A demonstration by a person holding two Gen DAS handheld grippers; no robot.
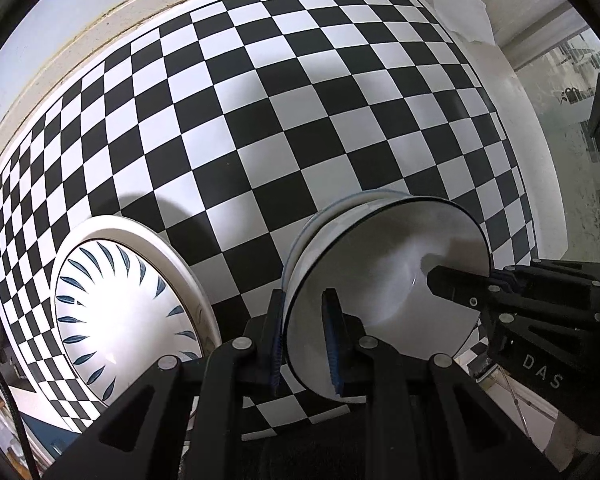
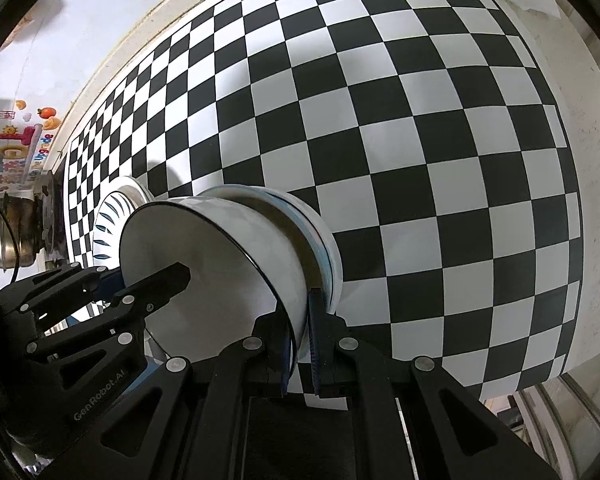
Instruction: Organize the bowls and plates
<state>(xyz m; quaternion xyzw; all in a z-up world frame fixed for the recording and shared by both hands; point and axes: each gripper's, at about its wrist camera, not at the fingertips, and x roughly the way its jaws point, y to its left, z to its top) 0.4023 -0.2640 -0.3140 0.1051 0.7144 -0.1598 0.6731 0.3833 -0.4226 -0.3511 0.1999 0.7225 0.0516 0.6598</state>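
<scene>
Found left gripper [image 1: 304, 320] clenched on the near rim of the white bowl [image 1: 380, 272], one pad inside the wall, one outside. Found right gripper [image 2: 300, 332] pinched shut on the opposite rim in the same way. Placed that bowl nested in, or just above, a blue-rimmed bowl [image 2: 324, 240] on the checkered mat [image 1: 260, 120]; could not tell whether touching.

Judged both grips thin holds on glazed wall. Feared a slip or twist out of one pinch if raised unevenly by the two hands. Feared also the lower bowl dragged up, then dropped. Reckoned a swing leftward risky, with the leaf-patterned plate [image 1: 120, 312] close by.

Got that plate nearly whole from the left wrist only, plus a sheet of paper [image 1: 460, 8] at the far corner. Got a metal pot [image 2: 8, 248] and wall stickers [image 2: 20, 140] from the right wrist only.
</scene>
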